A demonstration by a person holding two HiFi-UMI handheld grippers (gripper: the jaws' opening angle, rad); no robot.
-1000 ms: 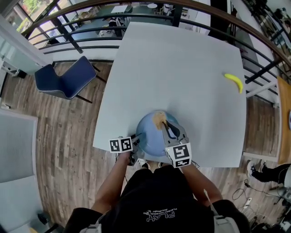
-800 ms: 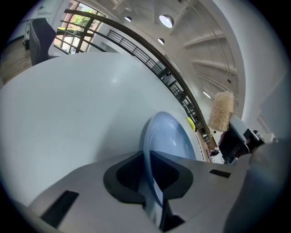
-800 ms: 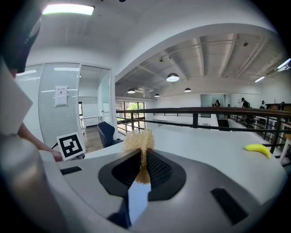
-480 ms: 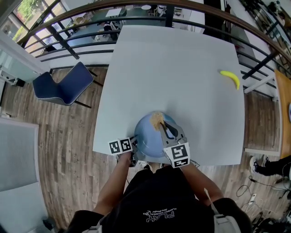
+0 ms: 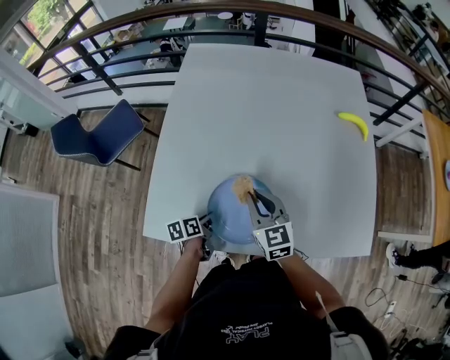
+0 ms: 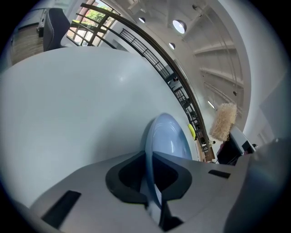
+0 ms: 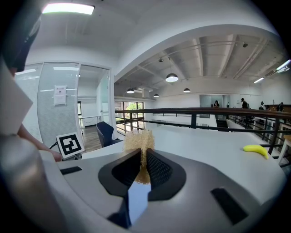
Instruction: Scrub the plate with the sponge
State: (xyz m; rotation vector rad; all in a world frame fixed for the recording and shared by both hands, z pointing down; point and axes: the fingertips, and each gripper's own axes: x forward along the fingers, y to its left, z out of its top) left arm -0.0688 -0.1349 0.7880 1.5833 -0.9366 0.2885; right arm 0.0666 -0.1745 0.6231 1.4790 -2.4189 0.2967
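A blue plate (image 5: 228, 211) sits at the near edge of the white table (image 5: 267, 105). My left gripper (image 5: 205, 226) is at its left rim; its jaws have just been closing, and in the left gripper view the plate's rim (image 6: 157, 136) stands edge-on between them, pinched by my left gripper (image 6: 150, 179). My right gripper (image 5: 249, 197) is shut on a tan sponge (image 5: 243, 186) over the plate's far part. The right gripper view shows the sponge (image 7: 138, 140) squeezed in my right gripper (image 7: 142, 166), with blue plate (image 7: 136, 200) beneath.
A yellow banana (image 5: 354, 124) lies far right on the table, also in the right gripper view as the banana (image 7: 256, 150). A blue chair (image 5: 98, 133) stands on the wood floor to the left. A dark railing (image 5: 211, 14) runs behind the table.
The left gripper's marker cube has rolled slightly at the plate's rim. The right gripper and the sponge stay in the same spot over the plate.
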